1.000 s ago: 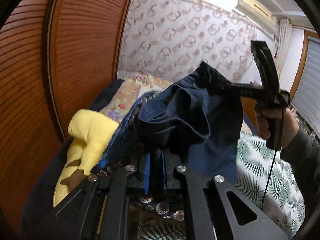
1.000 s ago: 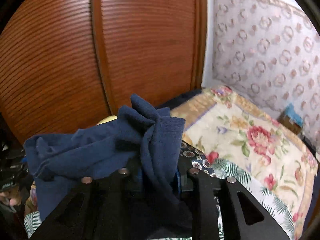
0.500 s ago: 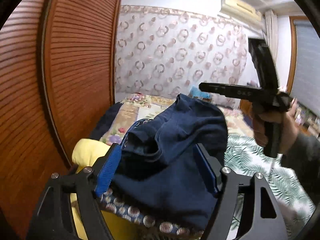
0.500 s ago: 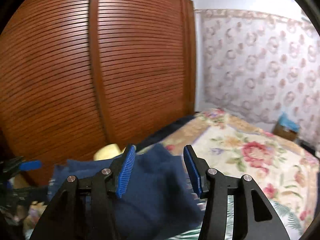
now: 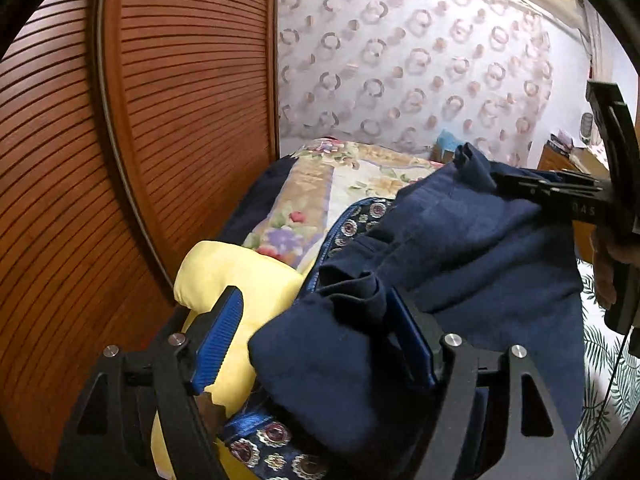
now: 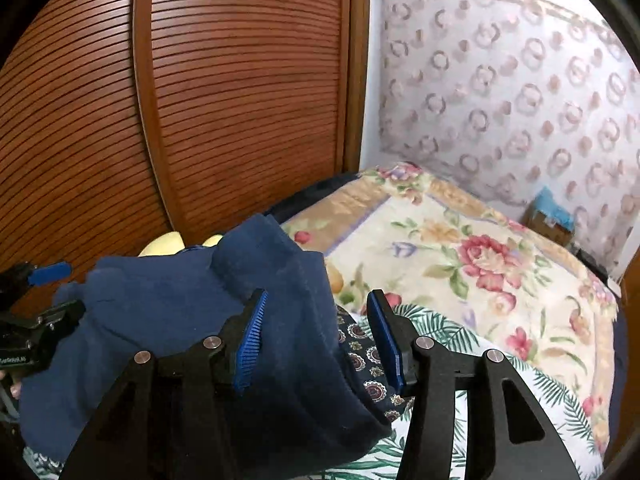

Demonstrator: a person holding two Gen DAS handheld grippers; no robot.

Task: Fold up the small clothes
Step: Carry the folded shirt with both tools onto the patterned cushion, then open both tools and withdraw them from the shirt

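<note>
A navy blue garment (image 5: 460, 248) lies crumpled on the bed's pile, seen in both wrist views. My left gripper (image 5: 316, 340) stands open around its near bunched end; the cloth leans against the right pad (image 5: 412, 340), while the left pad (image 5: 218, 344) is bare. In the right wrist view the garment (image 6: 168, 308) drapes over the left finger of my right gripper (image 6: 316, 336), which is open with the cloth's edge in the gap. A hand holds the right gripper (image 5: 504, 182) at the garment's far corner. The left gripper (image 6: 56, 292) shows at the left edge.
Under the garment are a dark blue cloth with medallions (image 5: 276, 436) and a yellow pillow (image 5: 236, 276). A floral quilt (image 6: 460, 260) and palm-leaf sheet (image 6: 440, 328) cover the bed. Louvred wooden doors (image 5: 180, 100) stand close on the left. A cardboard box (image 6: 552, 216) sits by the wall.
Both grippers were shut on the raised garment a second ago. Both opened, and the garment sank onto the pile. Both cameras then tipped back down toward the bed.
</note>
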